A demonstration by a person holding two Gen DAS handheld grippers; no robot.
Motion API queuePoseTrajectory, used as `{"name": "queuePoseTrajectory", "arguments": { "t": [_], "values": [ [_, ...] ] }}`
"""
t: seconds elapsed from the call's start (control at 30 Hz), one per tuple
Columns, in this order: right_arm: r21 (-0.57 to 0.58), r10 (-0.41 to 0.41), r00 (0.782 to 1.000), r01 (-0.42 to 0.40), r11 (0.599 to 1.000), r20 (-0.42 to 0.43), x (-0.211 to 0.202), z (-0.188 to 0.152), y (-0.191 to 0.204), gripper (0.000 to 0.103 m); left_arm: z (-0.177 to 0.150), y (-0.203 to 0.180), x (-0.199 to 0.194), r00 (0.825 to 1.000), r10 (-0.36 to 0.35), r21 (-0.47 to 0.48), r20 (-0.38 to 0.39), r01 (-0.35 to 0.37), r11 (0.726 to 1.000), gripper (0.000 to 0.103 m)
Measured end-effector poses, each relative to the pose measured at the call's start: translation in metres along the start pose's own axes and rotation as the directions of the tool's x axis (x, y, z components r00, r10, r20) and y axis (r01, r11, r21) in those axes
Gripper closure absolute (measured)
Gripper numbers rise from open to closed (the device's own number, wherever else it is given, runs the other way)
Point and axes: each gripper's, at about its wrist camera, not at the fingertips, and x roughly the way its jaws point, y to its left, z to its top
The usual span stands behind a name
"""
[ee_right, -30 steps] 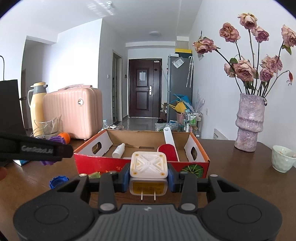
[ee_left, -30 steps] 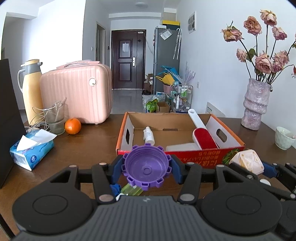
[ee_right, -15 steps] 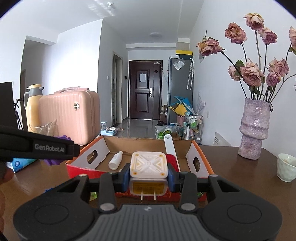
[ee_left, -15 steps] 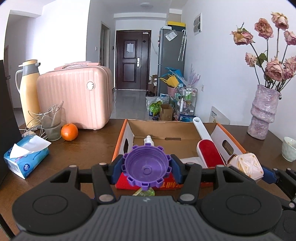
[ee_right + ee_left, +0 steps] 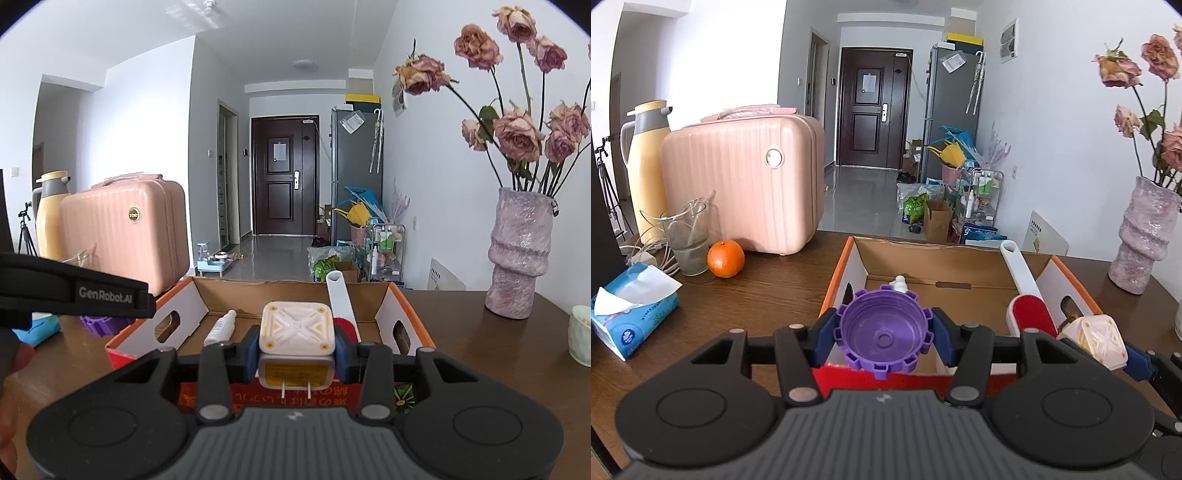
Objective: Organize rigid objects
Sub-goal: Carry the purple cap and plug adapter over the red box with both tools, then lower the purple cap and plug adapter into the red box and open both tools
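Half-hidden small bottle (image 5: 899,283) behind purple cap (image 5: 883,333)

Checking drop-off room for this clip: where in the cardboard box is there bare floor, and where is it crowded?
In the cardboard box, bare floor lies between the small white bottle on the left and the lint brush on the right, back to the far wall. The right side is crowded: the brush leans there.

Left gripper (image 5: 882,334): I've carried my purple cap (image 5: 883,334) over the cardboard box (image 5: 964,266) front edge.
Right gripper (image 5: 297,349): my charger (image 5: 297,332) has closed in likewise.
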Motion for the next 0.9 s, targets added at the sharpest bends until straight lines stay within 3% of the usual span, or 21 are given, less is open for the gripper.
{"name": "queuePoseTrajectory", "arguments": {
  "t": [0.9],
  "values": [
    [0.011, -0.02, 0.998, 0.021, 1.0, -0.063, 0.088, 0.021, -0.013, 0.065, 0.025, -0.013, 0.078, 0.999, 0.013, 0.009, -0.046, -0.013, 1.0, 0.049]
  ]
}}
